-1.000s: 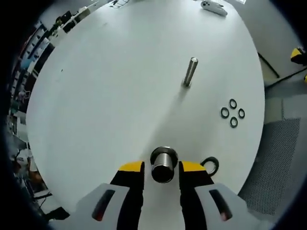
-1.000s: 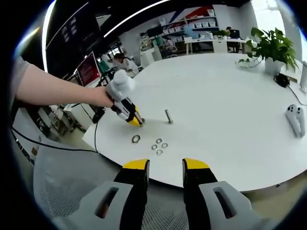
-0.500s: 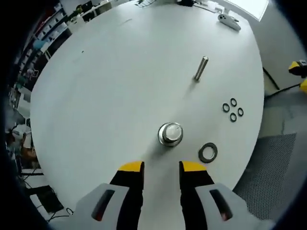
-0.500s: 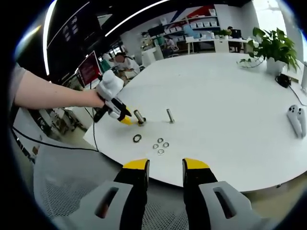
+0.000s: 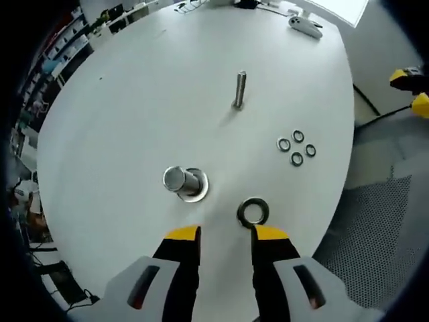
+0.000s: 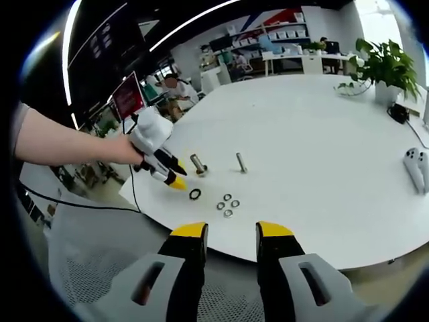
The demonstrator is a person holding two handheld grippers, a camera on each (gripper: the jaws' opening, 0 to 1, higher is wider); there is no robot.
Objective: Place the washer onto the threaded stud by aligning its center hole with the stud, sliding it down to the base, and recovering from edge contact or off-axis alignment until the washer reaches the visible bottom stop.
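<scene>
A thick threaded stud (image 5: 184,182) stands on its flanged base on the white table (image 5: 134,100), just ahead and left of my left gripper (image 5: 226,235). That gripper is open with nothing between its jaws. A large dark washer (image 5: 253,211) lies flat right in front of its right jaw. In the right gripper view a hand holds the left gripper (image 6: 175,181) beside the stud (image 6: 198,164) and washer (image 6: 195,194). My right gripper (image 6: 232,235) is open and hangs off the table's near edge.
A thin stud (image 5: 238,89) stands farther out, with several small washers (image 5: 295,147) grouped near the table edge. A white controller (image 5: 301,25) lies at the far side, and a potted plant (image 6: 382,64) stands beyond. A mesh chair (image 6: 100,268) sits below the right gripper.
The left gripper has let go of the thick stud and drawn back; the stud now stands free on the table. The right gripper has barely moved.
</scene>
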